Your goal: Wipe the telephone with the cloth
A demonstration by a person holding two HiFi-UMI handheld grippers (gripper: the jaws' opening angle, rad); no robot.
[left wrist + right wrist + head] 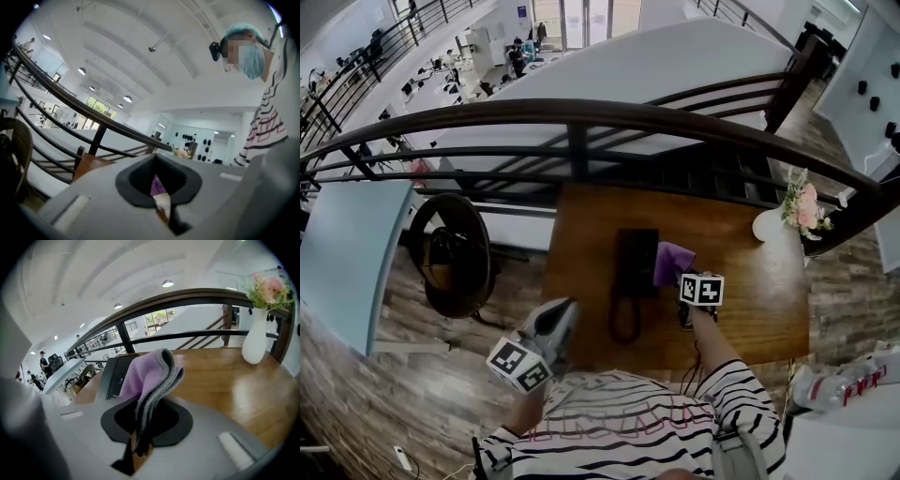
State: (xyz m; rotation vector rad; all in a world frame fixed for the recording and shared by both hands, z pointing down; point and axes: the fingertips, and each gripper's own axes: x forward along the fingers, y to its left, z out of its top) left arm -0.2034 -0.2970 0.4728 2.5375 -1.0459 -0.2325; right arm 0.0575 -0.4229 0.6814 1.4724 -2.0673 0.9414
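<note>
A black telephone (635, 267) lies on the wooden table (750, 300), its cord looping toward the front edge. My right gripper (686, 281) is shut on a purple cloth (673, 262), which hangs just right of the telephone. In the right gripper view the cloth (150, 376) stands folded up out of the gripper (138, 446), with the telephone (112, 376) just behind it to the left. My left gripper (567, 309) hovers off the table's front left corner, jaws together and holding nothing. In the left gripper view this gripper (164, 206) points up over the table toward the railing.
A white vase of pink flowers (769, 225) stands at the table's far right corner. A dark railing (581, 117) runs behind the table. A round wicker chair (450, 253) sits to the left. Plastic bottles (839, 386) lie at the lower right.
</note>
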